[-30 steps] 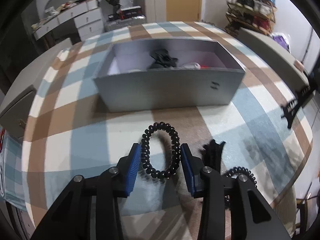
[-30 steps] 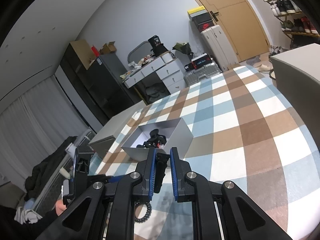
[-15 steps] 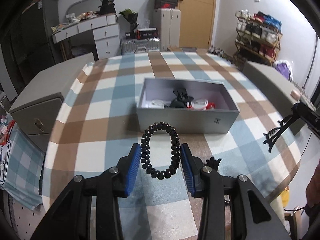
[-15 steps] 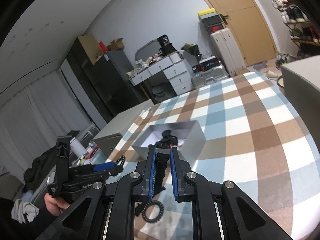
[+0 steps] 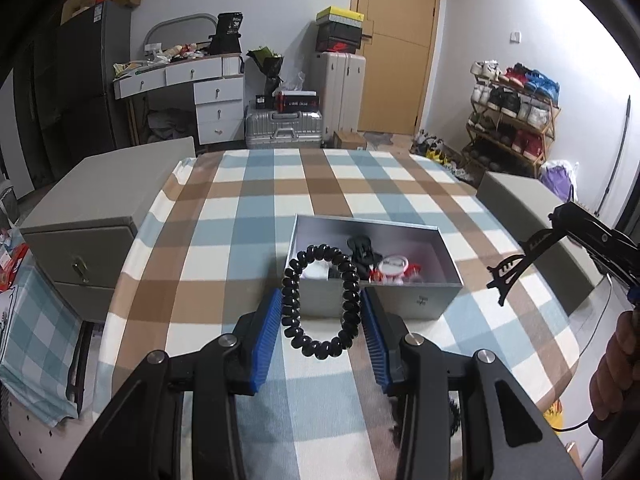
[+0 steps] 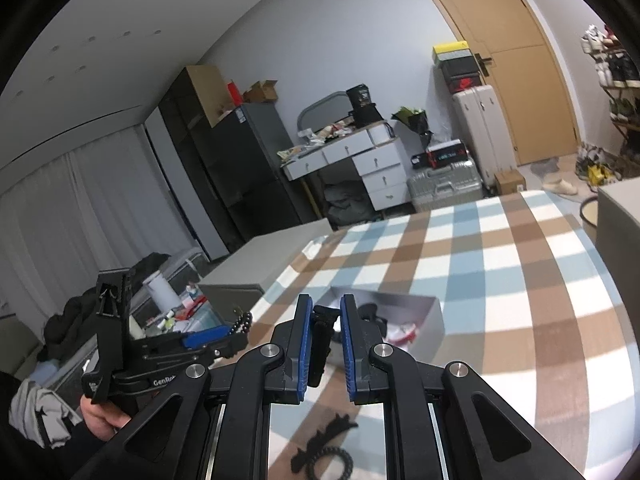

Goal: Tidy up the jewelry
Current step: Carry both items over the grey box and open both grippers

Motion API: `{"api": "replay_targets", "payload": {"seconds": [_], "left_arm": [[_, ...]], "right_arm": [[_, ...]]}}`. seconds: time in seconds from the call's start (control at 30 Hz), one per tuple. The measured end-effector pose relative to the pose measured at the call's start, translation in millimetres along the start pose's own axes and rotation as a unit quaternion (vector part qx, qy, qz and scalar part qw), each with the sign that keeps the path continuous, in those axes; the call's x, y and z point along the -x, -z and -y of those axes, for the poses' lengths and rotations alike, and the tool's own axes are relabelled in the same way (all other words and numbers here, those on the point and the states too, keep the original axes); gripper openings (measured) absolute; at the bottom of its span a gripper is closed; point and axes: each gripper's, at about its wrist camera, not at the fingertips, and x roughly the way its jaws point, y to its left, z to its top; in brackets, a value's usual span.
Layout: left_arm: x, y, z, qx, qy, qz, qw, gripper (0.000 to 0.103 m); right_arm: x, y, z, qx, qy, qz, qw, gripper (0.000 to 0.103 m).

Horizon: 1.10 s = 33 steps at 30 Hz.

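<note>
The left gripper [image 5: 320, 322] grips a black coil hair tie [image 5: 319, 301] in the air short of the grey box [image 5: 416, 300]; the right gripper [image 6: 325, 346] clamps a black hair claw [image 6: 321, 340]. Loosely pinched, the springy tie may slip out and land on the checked table [image 5: 256, 240].

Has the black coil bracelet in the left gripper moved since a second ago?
Yes. The coil bracelet, clamped in the left gripper, has been lifted off the checked tablecloth; the grey box now sits below and farther off.
</note>
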Motion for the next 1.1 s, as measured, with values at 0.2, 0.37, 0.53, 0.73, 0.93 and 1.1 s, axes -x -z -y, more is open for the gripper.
{"api": "replay_targets", "payload": {"seconds": [0.2, 0.37, 0.53, 0.73, 0.93, 1.1], "left_arm": [[-11, -12, -3, 0.008, 0.008, 0.007, 0.9999, 0.034], [-26, -22, -2, 0.012, 0.019, 0.005, 0.9997, 0.034], [-39, -29, 5, 0.007, 0.033, -0.003, 0.9994, 0.034], [-53, -35, 15, 0.004, 0.051, -0.016, 0.9986, 0.034], [-68, -38, 21, 0.003, 0.062, -0.031, 0.9976, 0.034], [-79, -39, 23, 0.004, 0.067, -0.043, 0.9968, 0.034]], "right_arm": [[-24, -16, 1, 0.009, -0.003, -0.003, 1.000, 0.013], [-44, -25, 6, 0.008, -0.003, -0.010, 1.000, 0.013], [-61, -32, 11, 0.014, 0.010, -0.020, 1.000, 0.013], [-78, -33, 22, 0.010, 0.015, -0.035, 0.999, 0.013], [-93, -32, 30, 0.011, 0.025, -0.047, 0.999, 0.013], [-103, -30, 36, 0.010, 0.027, -0.053, 0.998, 0.013]]}}
